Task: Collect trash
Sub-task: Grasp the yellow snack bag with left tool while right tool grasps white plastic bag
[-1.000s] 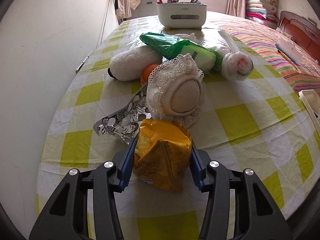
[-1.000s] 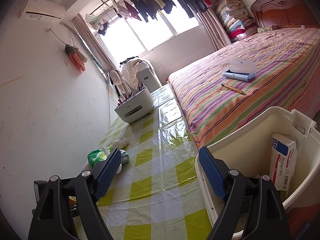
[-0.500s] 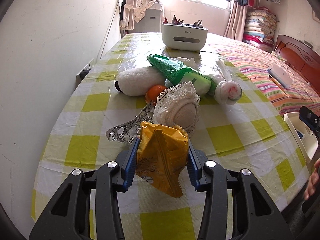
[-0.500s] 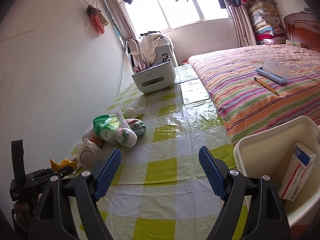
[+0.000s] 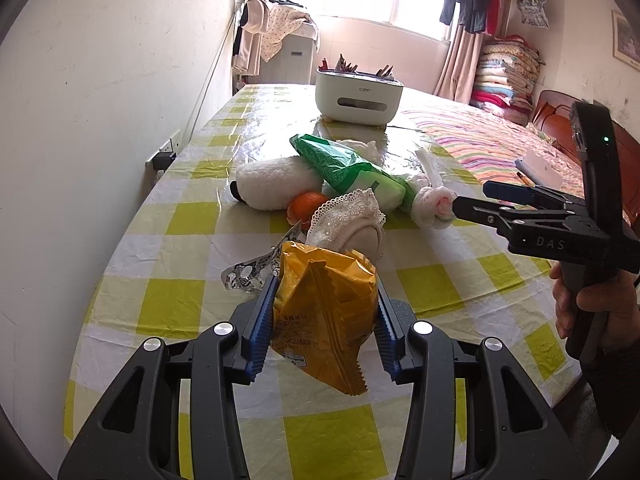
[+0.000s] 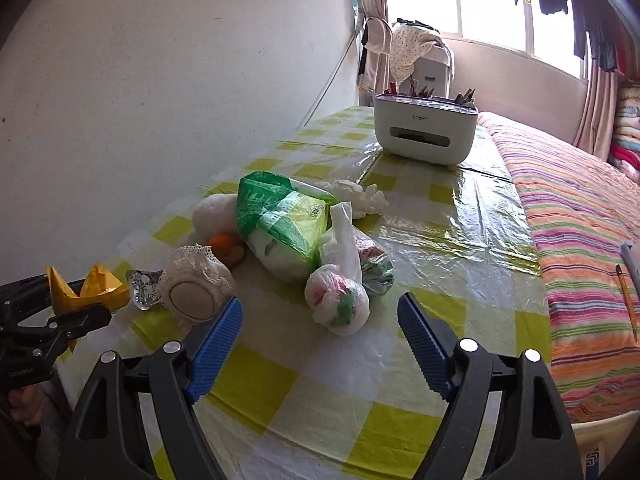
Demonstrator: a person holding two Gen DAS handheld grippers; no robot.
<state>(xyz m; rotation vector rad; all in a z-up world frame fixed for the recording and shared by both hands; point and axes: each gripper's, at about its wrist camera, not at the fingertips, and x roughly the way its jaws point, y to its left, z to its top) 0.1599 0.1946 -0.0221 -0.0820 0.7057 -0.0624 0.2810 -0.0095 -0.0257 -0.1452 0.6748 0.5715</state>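
Note:
My left gripper (image 5: 325,322) is shut on a crumpled yellow snack wrapper (image 5: 326,312) and holds it above the table; the wrapper also shows in the right wrist view (image 6: 86,290). My right gripper (image 6: 320,340) is open and empty, just short of a knotted white plastic bag (image 6: 338,300), which also shows in the left wrist view (image 5: 434,208). On the checked tablecloth lie a green and white plastic pack (image 6: 280,216), a silver foil wrapper (image 5: 250,276) and a crumpled tissue (image 6: 362,196).
A lace-trimmed round pad (image 6: 198,288), an orange (image 5: 306,204) and a white plush toy (image 5: 272,184) lie among the trash. A white organizer box (image 6: 424,132) stands at the table's far end. A striped bed (image 6: 580,216) runs along the right. A wall borders the left.
My left gripper has lifted the yellow wrapper up and back from the pile. My right gripper has swung away from the white bin to the table and now faces the knotted bag.

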